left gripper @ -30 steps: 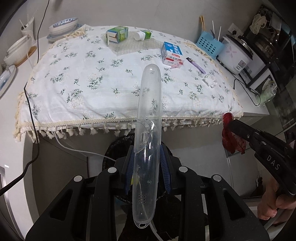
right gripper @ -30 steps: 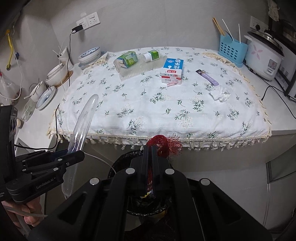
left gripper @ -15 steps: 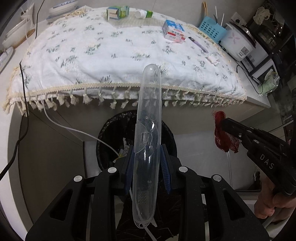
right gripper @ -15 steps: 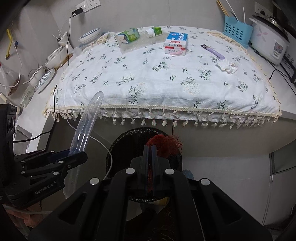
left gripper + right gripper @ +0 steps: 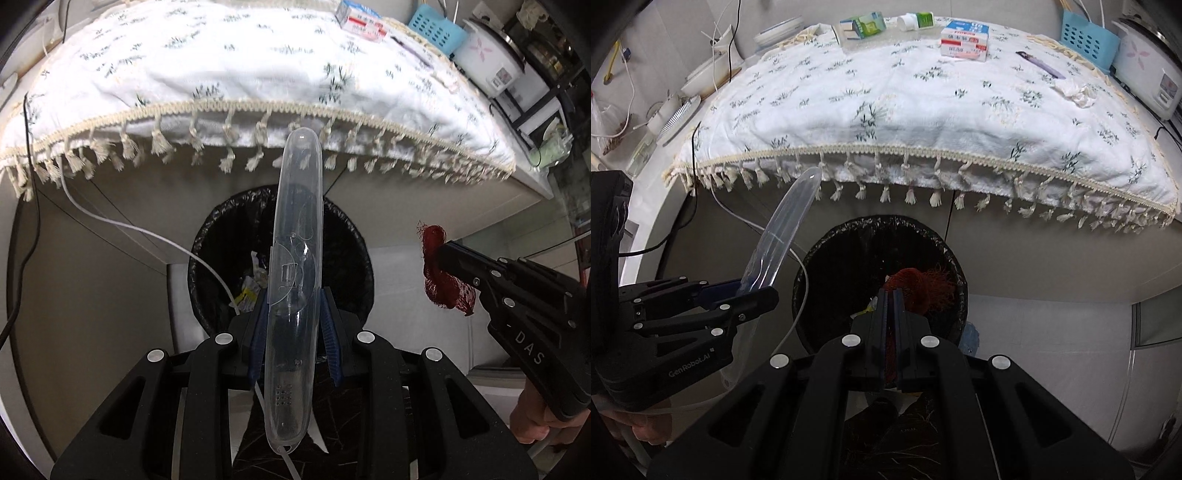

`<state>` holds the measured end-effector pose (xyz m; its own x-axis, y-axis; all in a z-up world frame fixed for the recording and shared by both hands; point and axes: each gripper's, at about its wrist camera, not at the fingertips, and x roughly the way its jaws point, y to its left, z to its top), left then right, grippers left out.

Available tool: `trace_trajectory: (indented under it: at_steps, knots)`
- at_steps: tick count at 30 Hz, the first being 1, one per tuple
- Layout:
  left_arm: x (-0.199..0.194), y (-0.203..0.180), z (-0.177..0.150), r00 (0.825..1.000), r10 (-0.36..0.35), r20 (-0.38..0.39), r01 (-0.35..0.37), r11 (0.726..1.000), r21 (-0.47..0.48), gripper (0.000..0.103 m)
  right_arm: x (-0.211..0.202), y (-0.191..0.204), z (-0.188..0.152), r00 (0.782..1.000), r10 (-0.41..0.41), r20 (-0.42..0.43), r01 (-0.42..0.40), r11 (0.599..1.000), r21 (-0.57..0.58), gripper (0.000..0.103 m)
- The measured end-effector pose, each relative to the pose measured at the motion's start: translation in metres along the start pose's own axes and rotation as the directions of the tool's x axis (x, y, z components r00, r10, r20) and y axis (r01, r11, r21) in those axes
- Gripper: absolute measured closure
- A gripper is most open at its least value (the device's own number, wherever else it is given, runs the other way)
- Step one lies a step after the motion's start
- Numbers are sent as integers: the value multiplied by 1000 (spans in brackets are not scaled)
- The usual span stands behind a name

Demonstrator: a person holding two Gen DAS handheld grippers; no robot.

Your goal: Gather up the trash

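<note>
The trash bin (image 5: 879,284), lined with a black bag, stood on the floor just below the near, fringed edge of the flowered tablecloth (image 5: 923,107), with scraps of wrapper already lying inside it. The left gripper (image 5: 295,314) was clamped on a long clear plastic case (image 5: 297,258), which rose between its blue pads and reached up past the bin's rim toward the fringe. The right gripper (image 5: 892,310) was pinched tight on a wad of red mesh netting (image 5: 919,286), held over the bin's mouth in its own view and to the right of the bin in the left wrist view. On the cloth, far from the bin, lay a red-and-white carton (image 5: 964,40), a green carton (image 5: 862,24), a small white bottle (image 5: 916,20), a purple wrapper (image 5: 1039,64) and a crumpled tissue (image 5: 1078,92). A white cable (image 5: 147,236) trailed from the counter toward the bin's left rim.
</note>
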<state>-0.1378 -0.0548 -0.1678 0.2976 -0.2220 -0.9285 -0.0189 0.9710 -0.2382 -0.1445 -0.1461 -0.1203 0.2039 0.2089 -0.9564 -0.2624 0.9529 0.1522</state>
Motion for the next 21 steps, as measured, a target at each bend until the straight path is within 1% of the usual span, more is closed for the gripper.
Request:
trace_trajectory:
  at_steps: [3,10,16,21]
  knots:
    - [13,0,-2,1000,14,-18,-14,1000,8,76,10,-2,-4,1000,-4,-19,4,1000,-2,101]
    - [43,-2,-2,997,25,-66,-23,999,24,76,31,-13,-13,998,-7,-62,8,1000,25,101]
    - [60,-4,3,996,41,-78,-38,999,35,76,44,-26,-14,997,-5,-80,10,998,64,101]
    - [71,-4,8,997,23,-78,-21,999,36,76,49,-30,-11,997,-8,-83,14,997,72,101]
